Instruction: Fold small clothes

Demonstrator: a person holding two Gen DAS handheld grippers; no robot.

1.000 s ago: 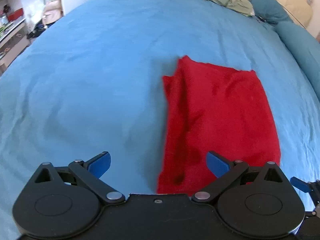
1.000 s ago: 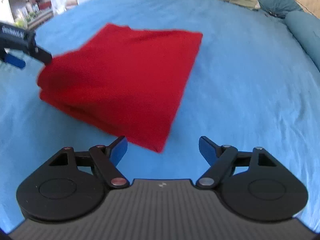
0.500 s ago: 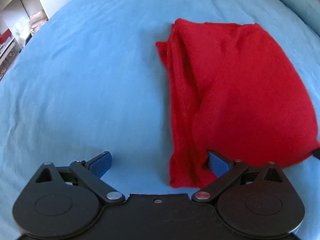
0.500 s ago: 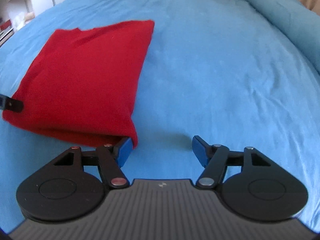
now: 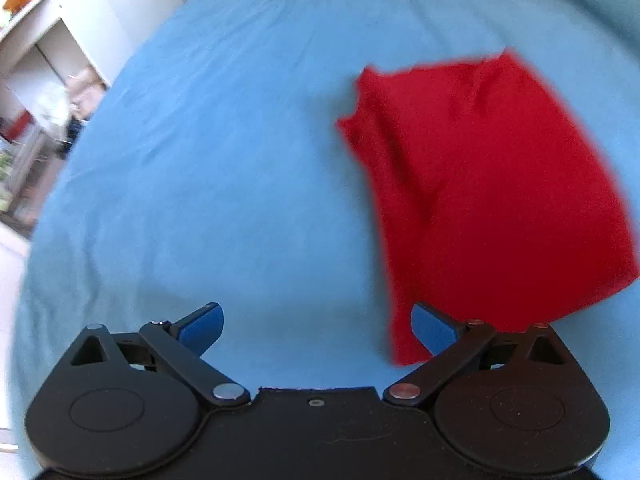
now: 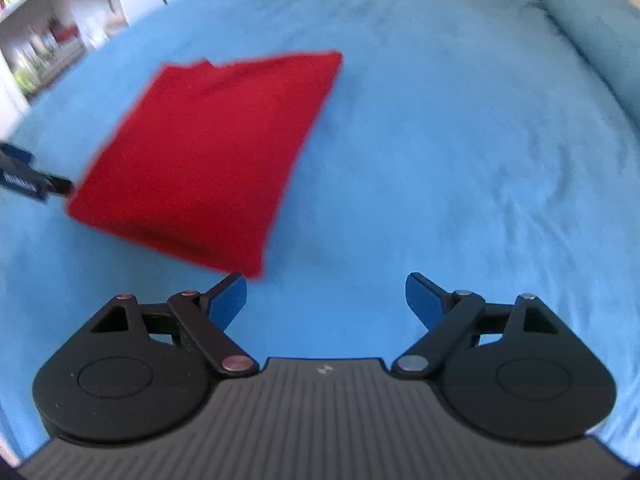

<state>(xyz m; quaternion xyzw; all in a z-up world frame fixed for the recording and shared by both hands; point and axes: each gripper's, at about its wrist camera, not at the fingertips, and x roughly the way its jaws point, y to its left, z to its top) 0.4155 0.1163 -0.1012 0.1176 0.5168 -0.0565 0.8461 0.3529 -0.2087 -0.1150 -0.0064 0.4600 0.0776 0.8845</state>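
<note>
Red garment (image 6: 208, 156), folded into a rough rectangle with bunched layers along its left edge in the left wrist view, lies flat on the blue bedspread (image 6: 440, 152), up and left of the right gripper (image 6: 326, 300) and up and right of the left gripper (image 5: 316, 328). Right gripper jaws are opening, spread wide, nothing between them, the cloth's near corner just past its left blue pad; left gripper jaws also apart and empty, the cloth's near edge just behind its right pad. Left gripper's tip shows at the right view's left edge beside the cloth; shelves (image 6: 44, 52) and a teal bolster (image 6: 600, 32) edge the bed.
</note>
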